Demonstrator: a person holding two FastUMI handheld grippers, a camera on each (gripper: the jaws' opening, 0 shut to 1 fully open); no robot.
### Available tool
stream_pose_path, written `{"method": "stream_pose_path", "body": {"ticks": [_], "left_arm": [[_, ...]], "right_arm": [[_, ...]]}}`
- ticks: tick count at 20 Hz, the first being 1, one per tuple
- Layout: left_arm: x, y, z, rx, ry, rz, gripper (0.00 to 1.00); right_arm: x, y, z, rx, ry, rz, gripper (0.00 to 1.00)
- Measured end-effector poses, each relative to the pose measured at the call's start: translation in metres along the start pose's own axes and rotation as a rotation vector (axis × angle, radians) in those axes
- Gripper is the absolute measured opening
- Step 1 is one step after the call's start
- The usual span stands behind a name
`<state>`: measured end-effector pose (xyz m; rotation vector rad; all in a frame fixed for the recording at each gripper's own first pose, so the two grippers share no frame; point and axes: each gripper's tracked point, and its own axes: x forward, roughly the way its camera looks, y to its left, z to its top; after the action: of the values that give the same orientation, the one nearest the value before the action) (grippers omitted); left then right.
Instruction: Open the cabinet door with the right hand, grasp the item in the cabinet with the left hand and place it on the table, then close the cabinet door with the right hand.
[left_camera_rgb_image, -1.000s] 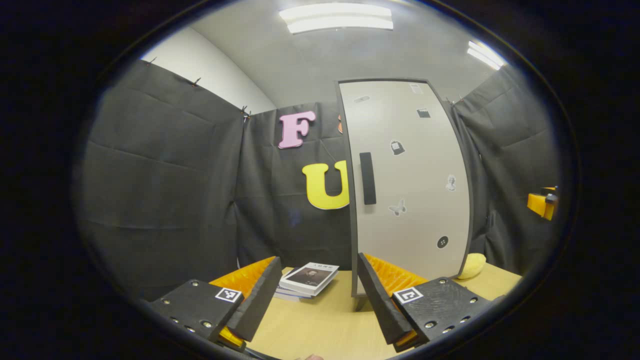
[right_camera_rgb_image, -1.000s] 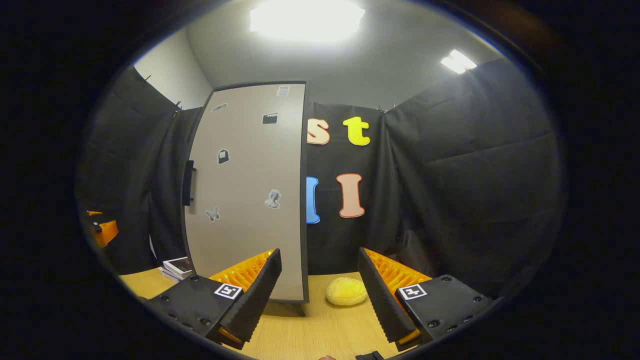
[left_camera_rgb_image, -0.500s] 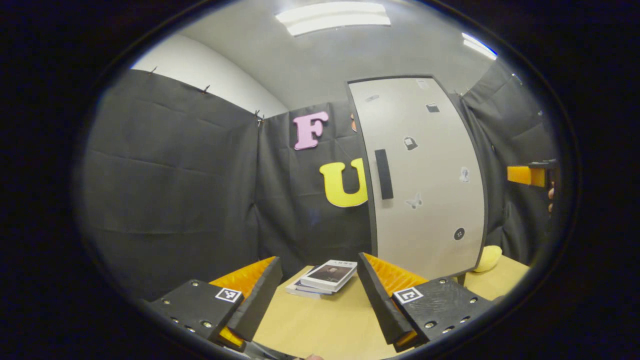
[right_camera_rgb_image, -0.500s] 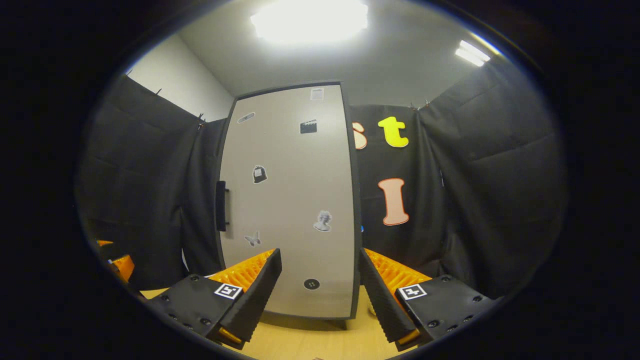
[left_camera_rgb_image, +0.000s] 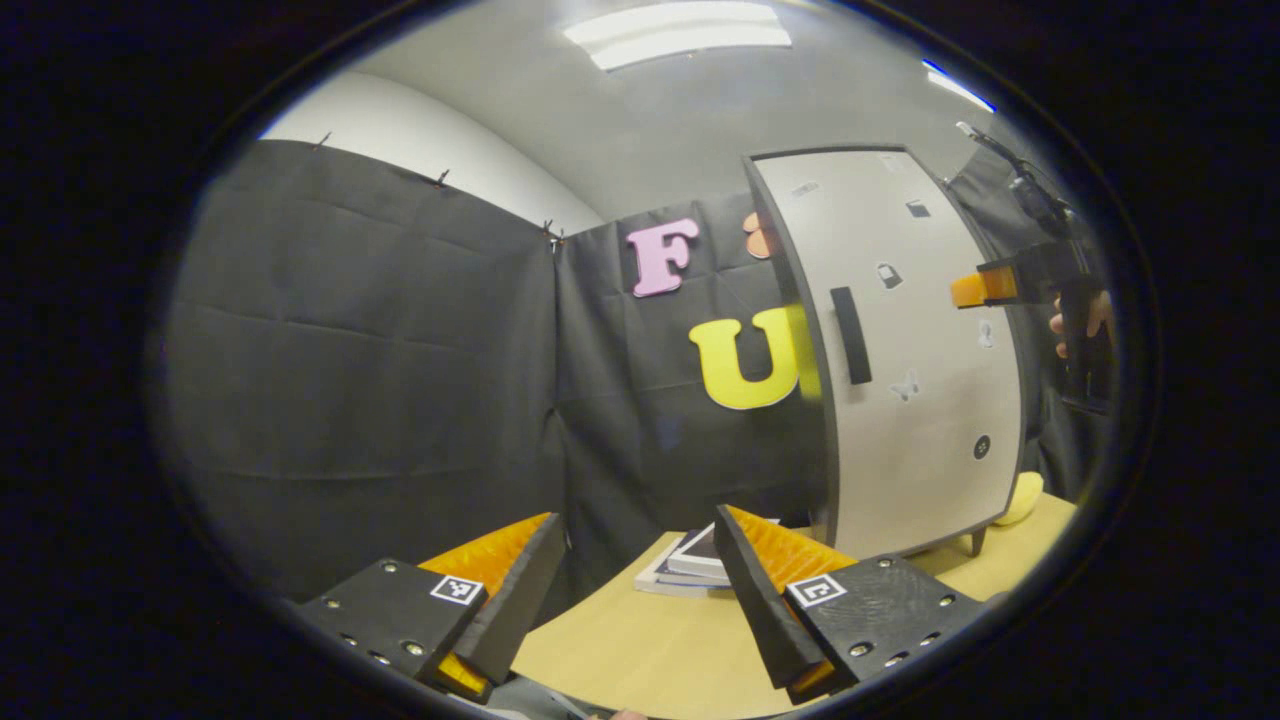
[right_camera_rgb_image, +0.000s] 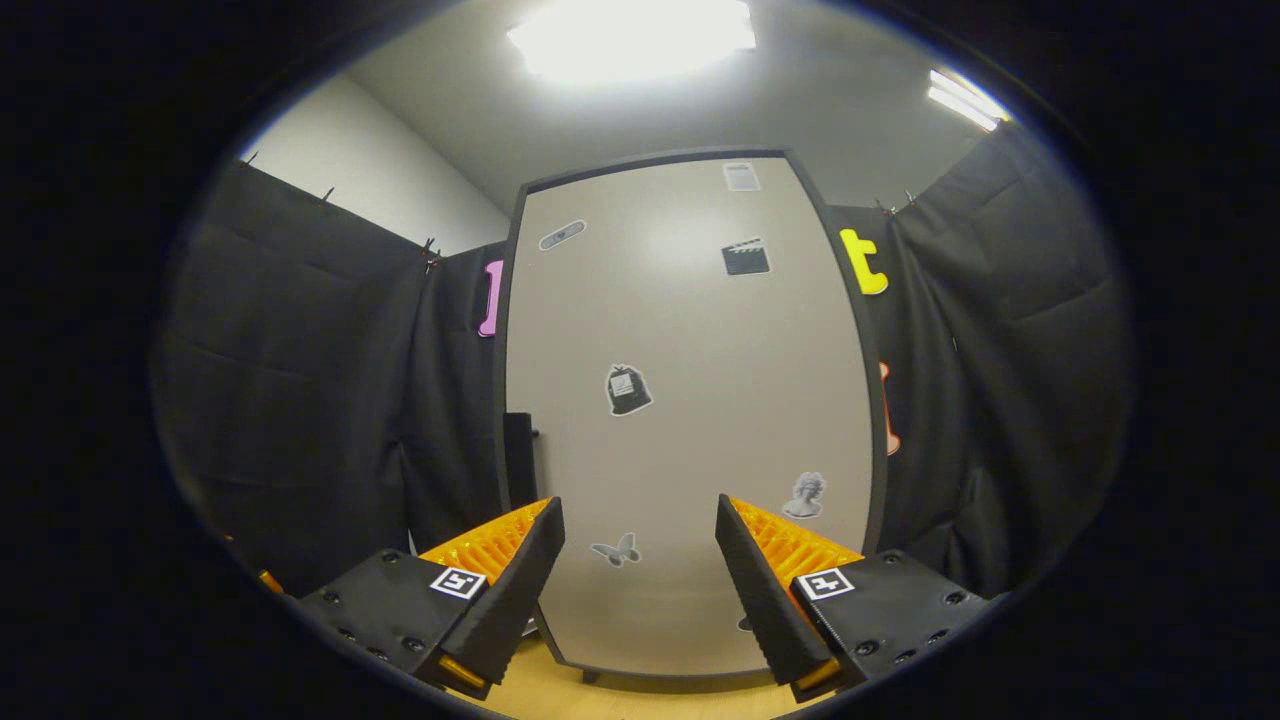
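in the right gripper view my right gripper (right_camera_rgb_image: 640, 590) hangs with its fingers spread wide and nothing between them, facing the cabinet door (right_camera_rgb_image: 690, 400) square on; the door is shut, pale grey with small stickers scattered across it, and its dark handle (right_camera_rgb_image: 519, 460) runs upright along the door's left edge, just left of my left finger. i can't tell what item sits inside, since the closed door hides it. in the left gripper view my left gripper (left_camera_rgb_image: 640, 590) is also wide open and empty, held low over the wooden table (left_camera_rgb_image: 640, 650). from there the cabinet (left_camera_rgb_image: 900, 350) stands on the table to the right on short legs, seen at an angle, its handle (left_camera_rgb_image: 851, 335) near the door's left edge. the right gripper (left_camera_rgb_image: 985, 287) shows in front of the door's upper right, with a hand (left_camera_rgb_image: 1085, 320) behind it. a small stack of books (left_camera_rgb_image: 685, 565) lies on the table just left of the cabinet's foot, and something yellow and soft (left_camera_rgb_image: 1025, 497) peeks out at the cabinet's right side
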<state>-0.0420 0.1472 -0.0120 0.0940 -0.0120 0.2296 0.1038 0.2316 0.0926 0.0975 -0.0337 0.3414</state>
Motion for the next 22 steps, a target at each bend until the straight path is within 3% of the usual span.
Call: {"method": "stream_pose_path", "body": {"ticks": [10,19,20,22], "left_arm": [[0.018,0.069,-0.04,-0.007,0.064,0.065,0.94],[0.026,0.108,-0.061,-0.024,0.095,0.108,0.94],[0.026,0.112,-0.063,-0.027,0.098,0.115,0.94],[0.028,0.118,-0.067,-0.036,0.106,0.125,0.94]], "right_arm": [[0.07,0.069,-0.007,-0.063,0.024,0.016,0.97],[0.123,0.097,-0.036,-0.081,0.129,-0.001,0.91],[0.125,0.097,-0.041,-0.086,0.142,-0.011,0.84],[0.131,0.098,-0.046,-0.082,0.165,-0.017,0.61]]}}
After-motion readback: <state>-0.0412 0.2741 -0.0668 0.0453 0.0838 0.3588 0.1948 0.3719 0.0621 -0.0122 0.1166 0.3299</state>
